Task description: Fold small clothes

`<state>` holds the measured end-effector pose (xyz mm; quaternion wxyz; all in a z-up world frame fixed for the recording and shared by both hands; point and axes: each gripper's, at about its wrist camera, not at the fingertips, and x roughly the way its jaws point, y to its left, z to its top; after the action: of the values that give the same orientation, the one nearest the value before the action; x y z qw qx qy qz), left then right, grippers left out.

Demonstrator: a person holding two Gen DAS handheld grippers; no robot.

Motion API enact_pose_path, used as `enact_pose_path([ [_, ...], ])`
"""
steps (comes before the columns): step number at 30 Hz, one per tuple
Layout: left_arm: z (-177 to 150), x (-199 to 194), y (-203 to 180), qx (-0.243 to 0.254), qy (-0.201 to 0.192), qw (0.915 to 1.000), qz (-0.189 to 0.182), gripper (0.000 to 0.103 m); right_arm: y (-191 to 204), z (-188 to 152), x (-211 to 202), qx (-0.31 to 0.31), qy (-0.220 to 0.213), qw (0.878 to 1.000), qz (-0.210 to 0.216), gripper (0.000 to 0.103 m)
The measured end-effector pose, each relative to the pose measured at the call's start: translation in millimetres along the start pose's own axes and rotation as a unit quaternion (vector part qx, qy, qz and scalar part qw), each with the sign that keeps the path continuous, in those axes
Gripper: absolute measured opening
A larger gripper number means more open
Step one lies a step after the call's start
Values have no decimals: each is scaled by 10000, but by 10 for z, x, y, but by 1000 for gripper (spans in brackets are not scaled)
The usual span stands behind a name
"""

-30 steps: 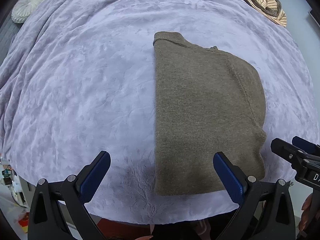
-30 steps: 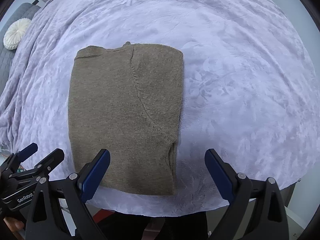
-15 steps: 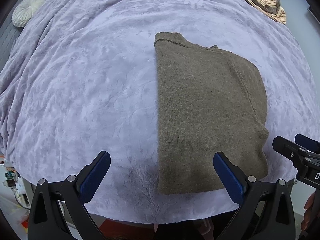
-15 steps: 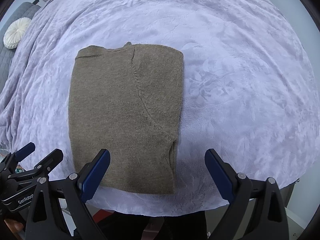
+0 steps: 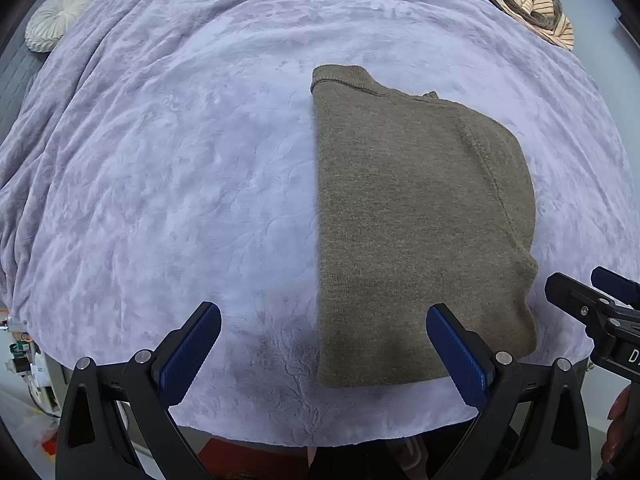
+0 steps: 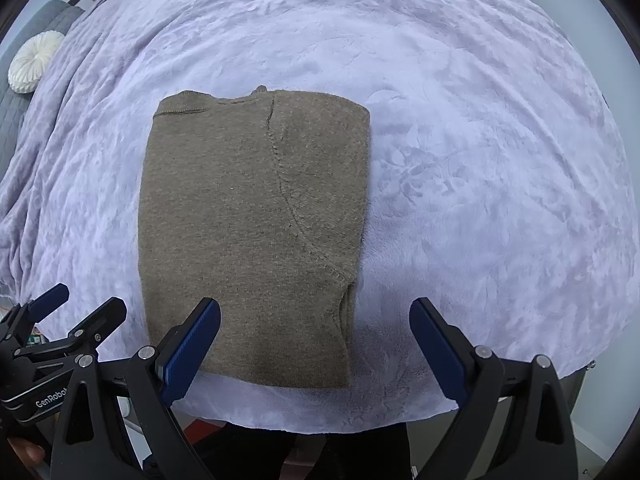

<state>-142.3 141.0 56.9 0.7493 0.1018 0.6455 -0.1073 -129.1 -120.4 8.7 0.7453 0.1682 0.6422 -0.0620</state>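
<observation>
An olive-brown knitted sweater (image 5: 416, 224) lies folded into a neat rectangle on the lilac blanket (image 5: 180, 184), collar at the far end. My left gripper (image 5: 324, 344) hovers open above the sweater's near left edge, holding nothing. In the right wrist view the same sweater (image 6: 248, 232) sits left of centre. My right gripper (image 6: 316, 336) is open over its near right corner, also with nothing between the fingers. Each gripper shows at the edge of the other's view: the right one (image 5: 596, 304), the left one (image 6: 68, 320).
The blanket's near edge (image 6: 320, 420) drops off just behind the grippers. A round white cushion (image 5: 56, 20) lies far left. A pile of striped clothes (image 5: 528, 4) sits at the far right. Wide bare blanket stretches on both sides of the sweater.
Both grippers have drifted slightly; the sweater sits a touch lower in each view. The sweater keeps its fold and both grippers stay open.
</observation>
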Motion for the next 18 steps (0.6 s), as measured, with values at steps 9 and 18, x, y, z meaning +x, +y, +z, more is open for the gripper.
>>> enact_pose_path([
  [9,-4,5,-8,2,18,10000,-19,103,13,-10,-3,6,-3,10000,-6,96],
  [18,-4,21,-5,13,32,10000,-35,103,27,-12,-8,-13,-3,10000,-22,96],
])
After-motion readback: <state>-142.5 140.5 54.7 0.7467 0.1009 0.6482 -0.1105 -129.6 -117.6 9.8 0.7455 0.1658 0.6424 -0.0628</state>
